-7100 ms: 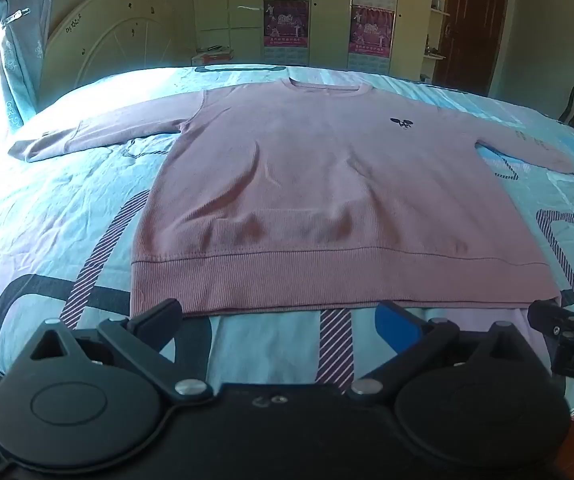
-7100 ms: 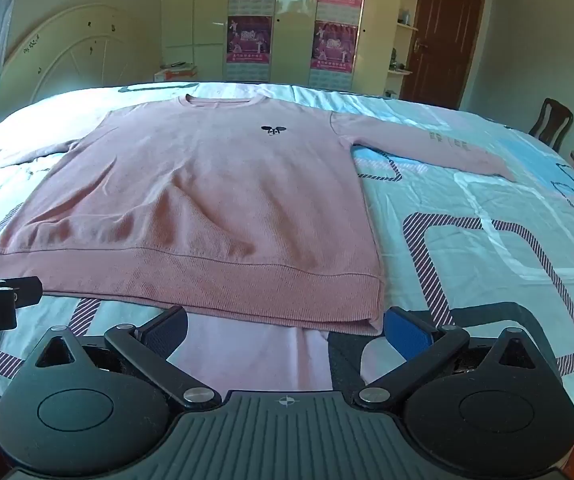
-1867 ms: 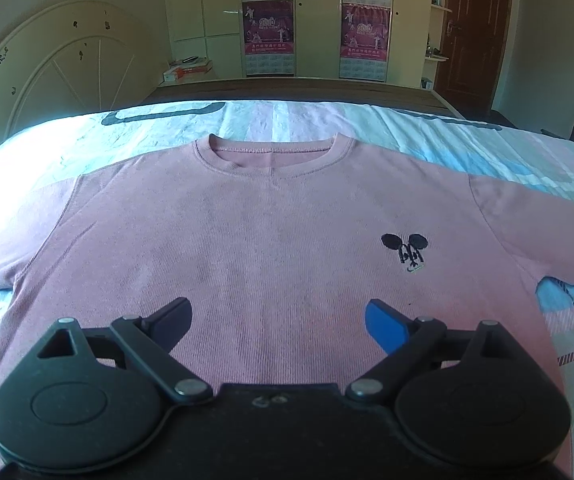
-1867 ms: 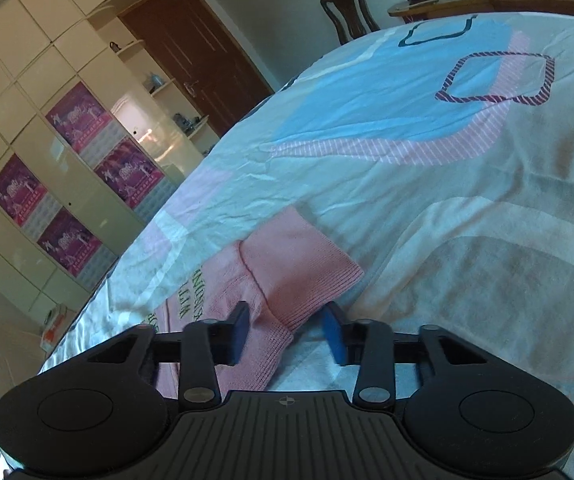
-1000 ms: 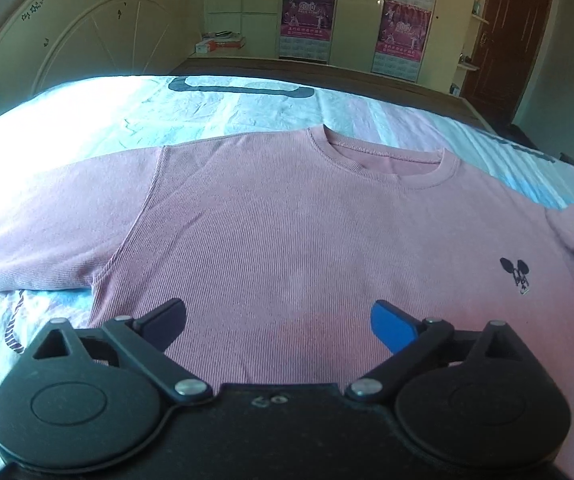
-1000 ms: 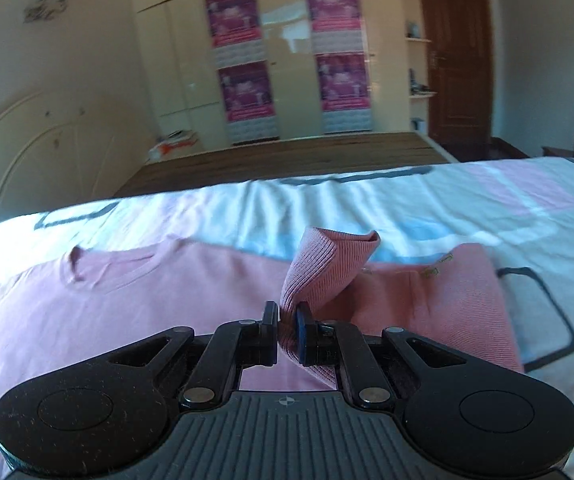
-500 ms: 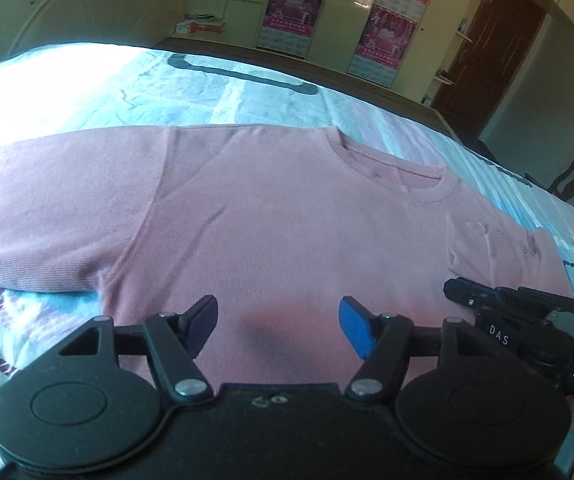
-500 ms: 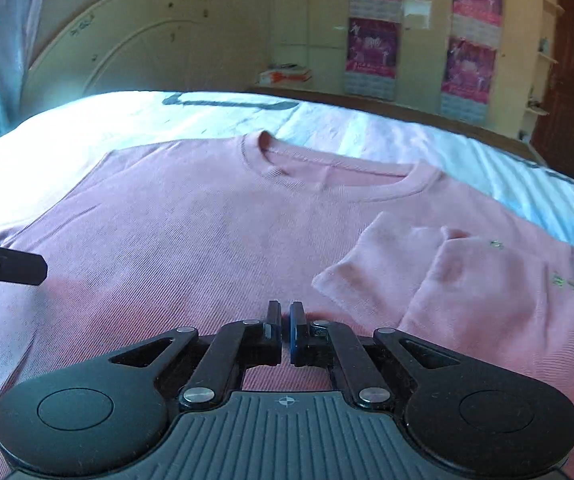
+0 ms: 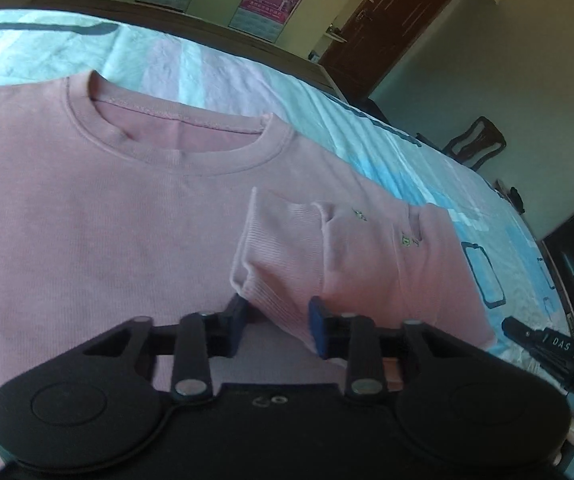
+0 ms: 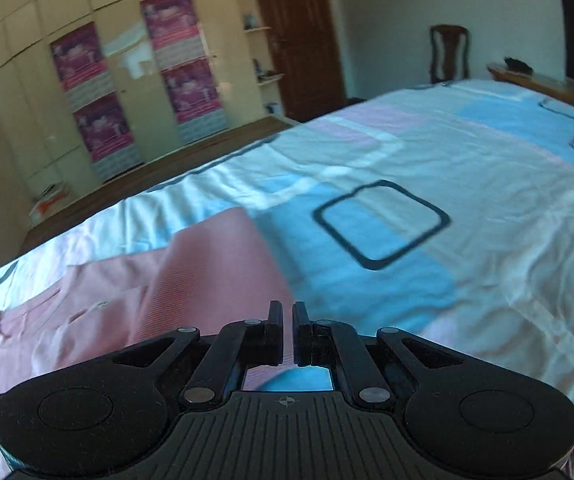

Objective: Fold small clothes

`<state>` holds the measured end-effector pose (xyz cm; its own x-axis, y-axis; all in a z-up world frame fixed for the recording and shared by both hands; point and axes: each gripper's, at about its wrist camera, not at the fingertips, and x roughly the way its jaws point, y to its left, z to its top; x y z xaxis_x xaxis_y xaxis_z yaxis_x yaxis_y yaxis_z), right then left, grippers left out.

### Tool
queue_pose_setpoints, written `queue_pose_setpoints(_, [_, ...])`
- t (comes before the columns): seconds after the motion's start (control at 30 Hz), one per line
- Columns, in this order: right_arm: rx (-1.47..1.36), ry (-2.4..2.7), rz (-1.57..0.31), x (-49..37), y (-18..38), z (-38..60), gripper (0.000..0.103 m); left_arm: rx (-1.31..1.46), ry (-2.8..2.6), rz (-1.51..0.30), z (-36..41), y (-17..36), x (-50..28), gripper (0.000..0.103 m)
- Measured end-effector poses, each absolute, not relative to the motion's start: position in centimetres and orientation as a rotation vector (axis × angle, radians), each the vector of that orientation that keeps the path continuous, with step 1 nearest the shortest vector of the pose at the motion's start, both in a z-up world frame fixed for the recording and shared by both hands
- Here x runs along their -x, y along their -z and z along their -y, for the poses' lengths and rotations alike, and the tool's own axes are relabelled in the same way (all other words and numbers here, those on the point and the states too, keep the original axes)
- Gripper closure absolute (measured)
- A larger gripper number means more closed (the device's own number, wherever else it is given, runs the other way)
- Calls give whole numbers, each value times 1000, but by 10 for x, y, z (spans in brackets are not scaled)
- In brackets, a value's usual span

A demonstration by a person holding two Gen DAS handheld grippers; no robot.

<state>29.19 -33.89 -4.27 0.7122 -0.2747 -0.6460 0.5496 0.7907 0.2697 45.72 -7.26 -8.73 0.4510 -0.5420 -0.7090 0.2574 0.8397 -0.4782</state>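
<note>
left gripper [image 9: 277, 322] pitched down, jaws closing around sleeve cuff [image 9: 279, 256]; right gripper [image 10: 287, 330] angled down, fingers together, empty.

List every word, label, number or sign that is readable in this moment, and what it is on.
"DAS": white letters on the right gripper, seen from the left wrist.
Small embroidered marks on the folded sleeve: too small to read.
Pink posters on the wardrobe doors: blurred, unreadable.
</note>
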Motion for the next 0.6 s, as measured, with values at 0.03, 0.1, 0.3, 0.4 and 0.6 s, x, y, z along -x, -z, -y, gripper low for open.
queue_pose_setpoints(0.03, [-499, 492, -627, -288, 44, 350, 99, 342, 511, -993, 77, 90, -461, 97])
queue_pose_setpoints(0.1, [-529, 506, -634, -276, 42, 364, 99, 333, 497, -935, 80, 81, -457, 98])
queue_pose_setpoints(0.3, [-555, 446, -664, -255, 44, 362, 99, 338, 335, -625, 12, 29, -402, 98])
queue_pose_setpoints(0.4, [-544, 364, -697, -259, 52, 347, 99, 321, 248, -686, -17, 46, -393, 98])
queue_pose_setpoints(0.6, [-538, 315, -723, -268, 64, 326, 99, 346, 211, -744, -39, 60, -388, 90])
